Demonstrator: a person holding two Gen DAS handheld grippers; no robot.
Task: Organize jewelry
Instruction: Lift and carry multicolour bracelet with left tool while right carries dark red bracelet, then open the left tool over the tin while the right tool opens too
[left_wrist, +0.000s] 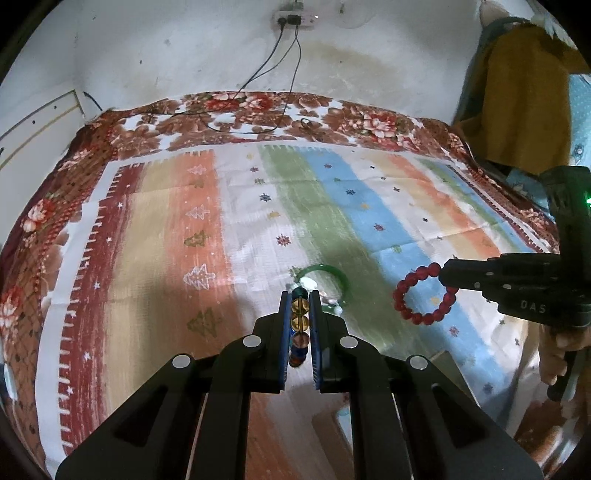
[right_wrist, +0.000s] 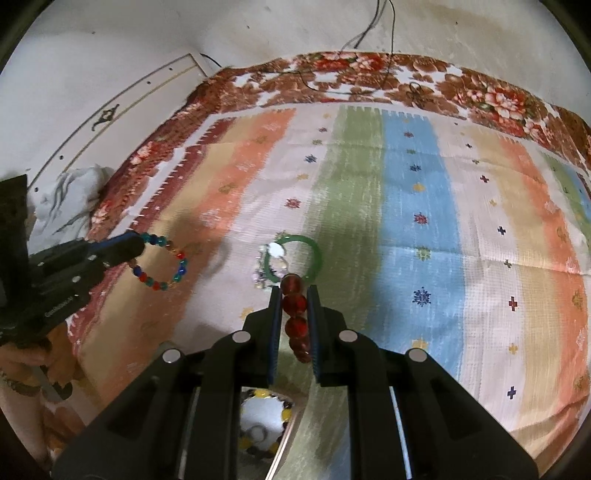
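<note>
My left gripper (left_wrist: 300, 295) is shut on a multicolour bead bracelet (left_wrist: 300, 325); it also shows in the right wrist view (right_wrist: 162, 264), held above the striped cloth. My right gripper (right_wrist: 293, 290) is shut on a red bead bracelet (right_wrist: 295, 321), which shows as a ring in the left wrist view (left_wrist: 424, 295). A green bangle (right_wrist: 293, 258) lies on the cloth with a clear crystal bracelet (right_wrist: 267, 267) beside it, just beyond both grippers; the bangle also shows in the left wrist view (left_wrist: 325, 280).
A striped cloth (left_wrist: 258, 206) covers a floral blanket (left_wrist: 258, 107) on the bed. A box with a yellow-and-dark bead bracelet (right_wrist: 264, 424) sits below the right gripper. Cables (left_wrist: 258, 122) trail from a wall socket. Clothes hang at the right (left_wrist: 524, 92).
</note>
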